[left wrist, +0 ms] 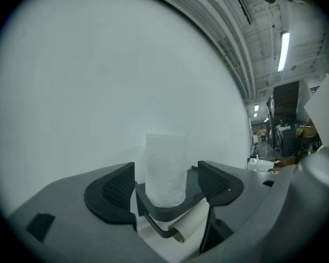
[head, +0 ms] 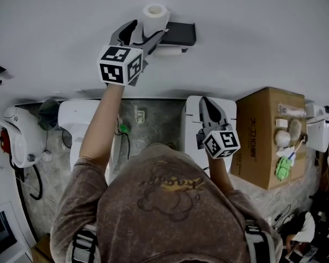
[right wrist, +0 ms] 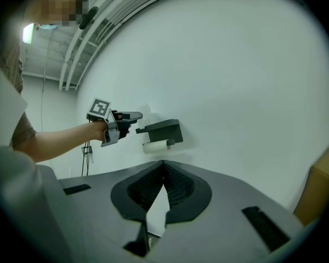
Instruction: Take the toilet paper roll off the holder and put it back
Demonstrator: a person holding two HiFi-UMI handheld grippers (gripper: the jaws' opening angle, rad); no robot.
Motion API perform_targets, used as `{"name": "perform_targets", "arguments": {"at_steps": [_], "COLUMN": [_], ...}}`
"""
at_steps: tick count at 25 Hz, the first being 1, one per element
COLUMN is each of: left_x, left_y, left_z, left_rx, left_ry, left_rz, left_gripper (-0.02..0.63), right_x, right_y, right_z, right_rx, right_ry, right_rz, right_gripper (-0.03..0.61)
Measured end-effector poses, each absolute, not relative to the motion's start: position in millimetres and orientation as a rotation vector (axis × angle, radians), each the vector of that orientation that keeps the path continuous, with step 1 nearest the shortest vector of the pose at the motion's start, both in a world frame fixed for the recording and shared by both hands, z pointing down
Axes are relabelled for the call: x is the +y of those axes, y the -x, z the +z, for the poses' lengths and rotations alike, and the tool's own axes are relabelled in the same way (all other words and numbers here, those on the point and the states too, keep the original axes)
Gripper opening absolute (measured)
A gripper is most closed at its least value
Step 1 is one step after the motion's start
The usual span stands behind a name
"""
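Two rolls are showing at the holder (head: pixel 182 33) on the wall (head: pixel 252 26). One toilet paper roll (head: pixel 155 14) is standing upright on the holder's top shelf (left wrist: pixel 204 186), and a second roll (head: pixel 170 51) is hanging underneath. We are holding the left gripper (head: pixel 146 30) level at the shelf with its jaws spread wide. The upright roll is sitting in the gap between them, and a sliver of space is showing on each side, so neither pad is pressing on it. We are holding the right gripper (head: pixel 205 100) low and well apart from the holder, its jaws pressed together on nothing.

We are treating the roll as light, soft and easily crushed: wound paper that is likely giving under pressure, with a hollow core offering only modest stiffness. We are judging the best hold to be across the curved sides at mid-height, with the pads opposite each other and closing only until the paper is dimpling slightly. Because the roll is standing free on the shelf, we are expecting a one-sided touch to tip it or push it against the wall. Any loose outer sheet is liable to slide or unwind, so we are advising against gripping there.
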State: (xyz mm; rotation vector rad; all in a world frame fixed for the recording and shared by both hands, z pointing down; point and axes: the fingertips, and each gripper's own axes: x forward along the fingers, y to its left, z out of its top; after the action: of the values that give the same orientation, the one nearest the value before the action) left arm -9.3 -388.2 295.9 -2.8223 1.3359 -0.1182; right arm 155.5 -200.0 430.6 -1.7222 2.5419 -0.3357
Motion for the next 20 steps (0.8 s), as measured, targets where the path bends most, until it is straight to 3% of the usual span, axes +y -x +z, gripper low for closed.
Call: {"name": "perform_targets", "arguments": {"at_steps": [10,20], "left_x": [-409,-414], "left_y": [-7,-10], "left_z": [301,298], "left_rx": [1.319,1.300], "left_ry": [2.813,2.810], "left_rz": [-0.169,-0.166], "left_gripper": [0.347,0.290], "right_x": [-199,-192], "right_y": [-173,-181], "right_z": [437,438], "right_rx": [2.508,2.482], "right_ry": [1.769,1.806], "right_rz": [-0.352,-0.363], "right_gripper": [-0.002,-0.002]}}
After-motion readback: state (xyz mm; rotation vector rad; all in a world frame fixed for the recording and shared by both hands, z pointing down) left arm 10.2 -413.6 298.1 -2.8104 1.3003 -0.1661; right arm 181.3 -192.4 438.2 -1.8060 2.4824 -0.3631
